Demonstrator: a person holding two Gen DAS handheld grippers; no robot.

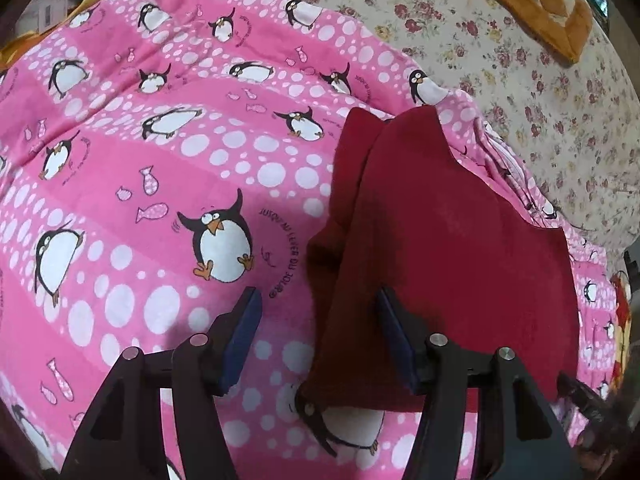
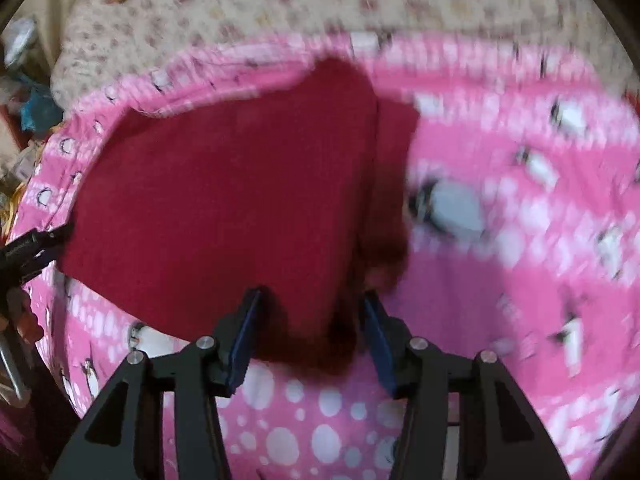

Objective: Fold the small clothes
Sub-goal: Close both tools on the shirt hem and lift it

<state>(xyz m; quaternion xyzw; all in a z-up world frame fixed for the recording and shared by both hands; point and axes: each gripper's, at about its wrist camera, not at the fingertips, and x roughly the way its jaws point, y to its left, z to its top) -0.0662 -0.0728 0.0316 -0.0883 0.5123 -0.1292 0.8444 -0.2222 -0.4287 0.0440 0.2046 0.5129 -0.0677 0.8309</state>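
A small dark red garment [image 1: 436, 248] lies on a pink penguin-print blanket [image 1: 140, 184], with one side folded over along its left edge. My left gripper [image 1: 316, 304] is open, its fingers straddling the garment's near left corner. In the right wrist view, which is motion-blurred, the same red garment [image 2: 224, 196] lies spread on the pink blanket [image 2: 520, 280]. My right gripper [image 2: 310, 304] is open with the garment's near right corner between its fingers. The left gripper's tip shows at the left edge [image 2: 28, 248].
A floral bedsheet [image 1: 500, 52] lies beyond the blanket, with an orange quilted item [image 1: 536, 4] at the far right. Clutter sits off the bed's edge at the left in the right wrist view [image 2: 24, 120].
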